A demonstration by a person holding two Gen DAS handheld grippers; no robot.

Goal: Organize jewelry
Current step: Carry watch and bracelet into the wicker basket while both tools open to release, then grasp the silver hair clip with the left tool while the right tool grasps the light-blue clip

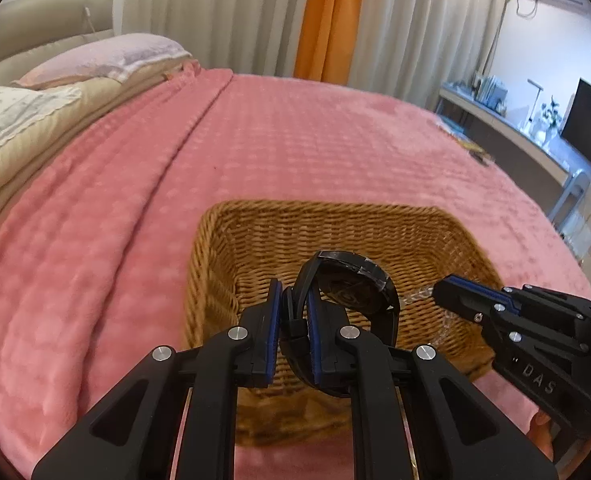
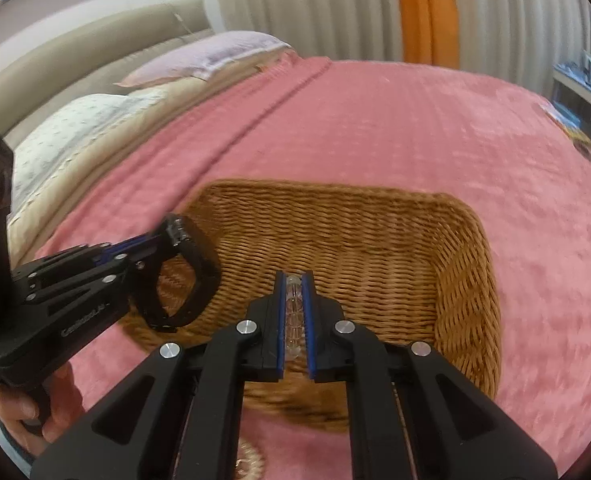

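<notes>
The left gripper (image 1: 295, 312) has its jaws pinching the strap of a black wristwatch (image 1: 351, 284), which hangs above the open wicker basket (image 1: 255, 236); the watch case stands on edge, its dark round back turned toward the camera. In the right wrist view the same watch (image 2: 187, 272) shows as a black loop at about 9 o'clock, over the basket's left rim (image 2: 335, 196).

The right gripper (image 2: 294, 308) has its jaws pressed onto a clear beaded bracelet (image 2: 294, 308) (the beads run in a line between the blue pads), also held over the basket's interior. From the left wrist view that gripper (image 1: 443, 292) enters at 3 o'clock, with a pale strand of the bracelet (image 1: 419, 294) trailing from its tip.

The basket sits on a pink blanket (image 1: 255, 140) covering the bed, pillows (image 1: 107, 56) lying toward 10 o'clock. A person's hand (image 2: 47, 404) grips the left tool's handle at 8 o'clock.
</notes>
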